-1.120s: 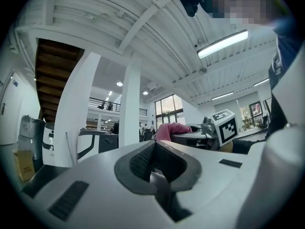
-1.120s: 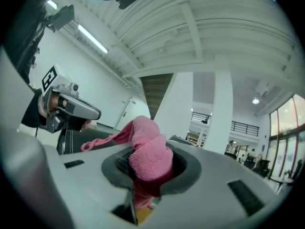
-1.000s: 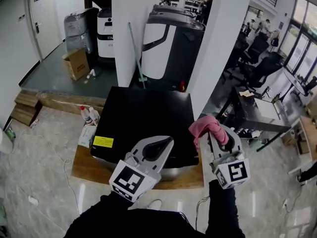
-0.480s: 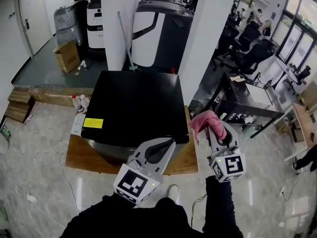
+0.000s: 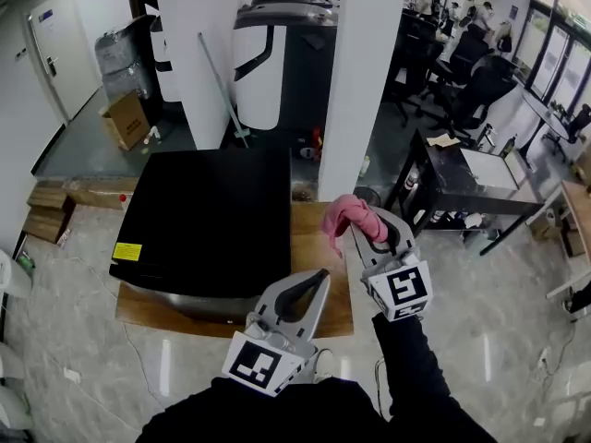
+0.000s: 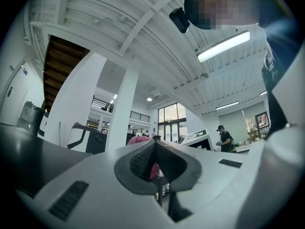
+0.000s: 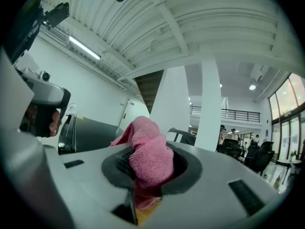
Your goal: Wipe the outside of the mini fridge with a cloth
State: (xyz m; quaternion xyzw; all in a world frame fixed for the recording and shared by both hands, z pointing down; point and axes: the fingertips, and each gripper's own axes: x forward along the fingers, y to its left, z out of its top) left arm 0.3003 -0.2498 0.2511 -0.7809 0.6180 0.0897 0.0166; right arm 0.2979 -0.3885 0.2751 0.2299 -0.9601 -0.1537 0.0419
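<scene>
The black mini fridge (image 5: 208, 215) stands on a low wooden platform (image 5: 314, 275), seen from above in the head view; its dark side (image 7: 90, 132) also shows at the left of the right gripper view. My right gripper (image 5: 355, 229) is shut on a pink cloth (image 5: 346, 215), bunched between its jaws (image 7: 145, 159), and hangs over the platform just right of the fridge, apart from it. My left gripper (image 5: 314, 280) is shut and holds nothing, in front of the fridge's near right corner. In the left gripper view the pink cloth (image 6: 138, 140) peeks past the closed jaws.
A white pillar (image 5: 360, 72) rises right behind the fridge. A black desk (image 5: 462, 183) and office chairs stand at the right. A cardboard box (image 5: 125, 118), a large grey machine (image 5: 268, 53) and wooden steps (image 5: 46, 210) lie beyond. A yellow label (image 5: 126, 251) marks the fridge's front left.
The view has shifted to the right, so the fridge now lies further left. My right gripper with the cloth has moved from beside the fridge's near right corner to over the platform beside it.
</scene>
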